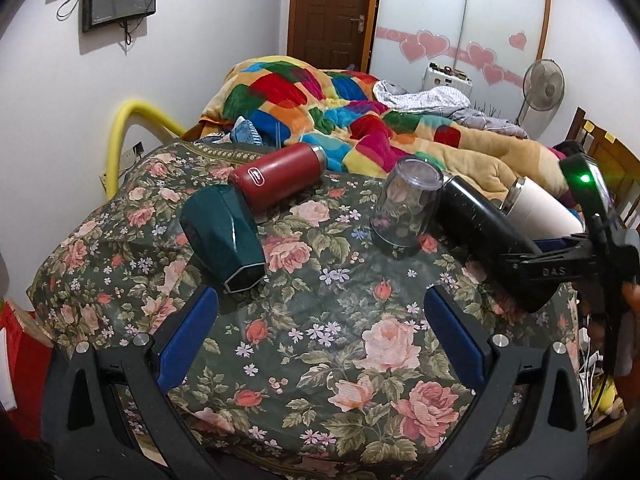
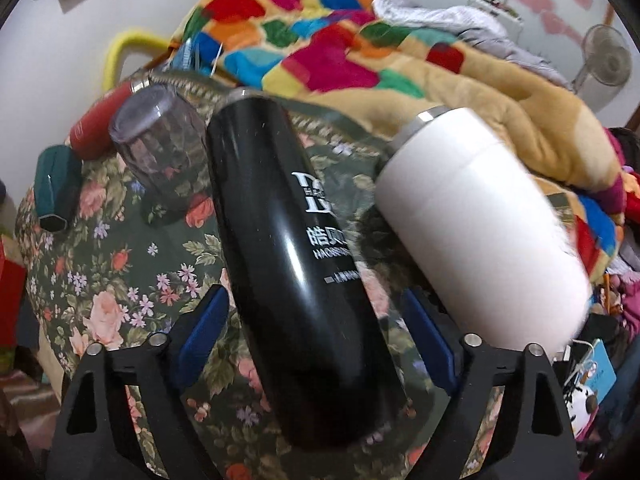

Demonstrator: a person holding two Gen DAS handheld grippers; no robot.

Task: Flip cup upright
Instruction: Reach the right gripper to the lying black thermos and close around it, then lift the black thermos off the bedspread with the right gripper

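From the left wrist view, the left tongs (image 1: pixel 320 336) hang released over bare floral cloth (image 1: pixel 320 360), holding nothing, probably waiting their turn. The clear glass cup (image 1: pixel 406 210) stands mouth-down at about one o'clock from them, its base uppermost. A green cup (image 1: pixel 224 236) and a red flask (image 1: pixel 280 178) lie on their sides toward eleven o'clock. At three o'clock the right tongs (image 1: pixel 540 258) reach in by the black flask (image 1: pixel 492 240), with a white tumbler (image 1: pixel 540 212) just behind.

From the right wrist view, the right tongs (image 2: pixel 316 340) are spread wide with the lying black flask (image 2: pixel 296 256) between the blue pads (image 2: pixel 204 332), not yet gripped that I can tell. The white tumbler (image 2: pixel 480 240) lies at two o'clock, the glass cup (image 2: pixel 160 152) at ten. The picture is blurred, so contact is unclear.
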